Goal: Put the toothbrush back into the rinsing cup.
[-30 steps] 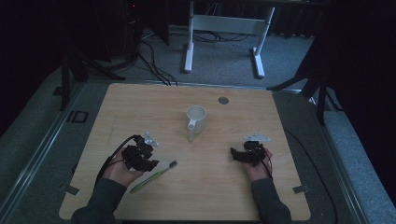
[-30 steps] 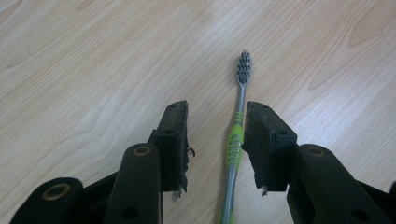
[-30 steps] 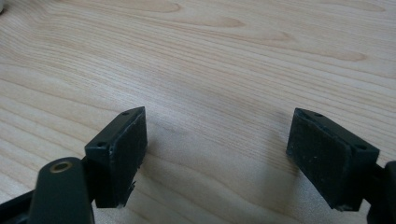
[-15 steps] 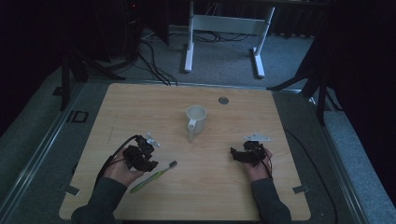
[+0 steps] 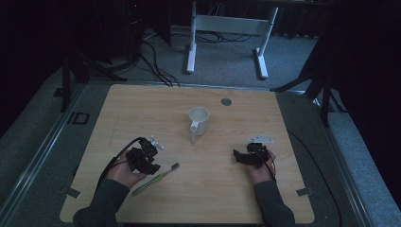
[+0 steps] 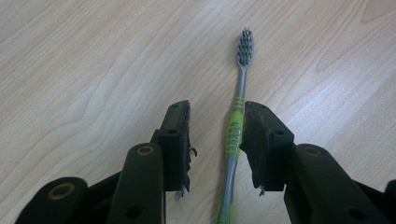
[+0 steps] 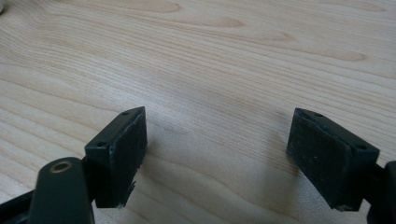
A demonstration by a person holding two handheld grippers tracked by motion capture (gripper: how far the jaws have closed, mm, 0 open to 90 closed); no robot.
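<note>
A green and grey toothbrush (image 5: 153, 178) lies flat on the wooden table (image 5: 142, 109), bristle head pointing toward the table's middle. My left gripper (image 5: 147, 163) is lowered over its handle. In the left gripper view the toothbrush (image 6: 236, 126) runs between the two jaws, close against the right one, with a gap to the left one; the left gripper (image 6: 215, 126) is open. A white mug (image 5: 198, 120) stands upright near the table's centre. My right gripper (image 5: 239, 157) rests to the right of the toothbrush, low over bare wood, and the right gripper (image 7: 217, 144) stands wide open with nothing between its jaws.
A small round grey disc (image 5: 226, 101) is set in the table behind the mug. Cables trail from both grippers toward the near edge. A white stand frame (image 5: 227, 28) is on the floor beyond the table.
</note>
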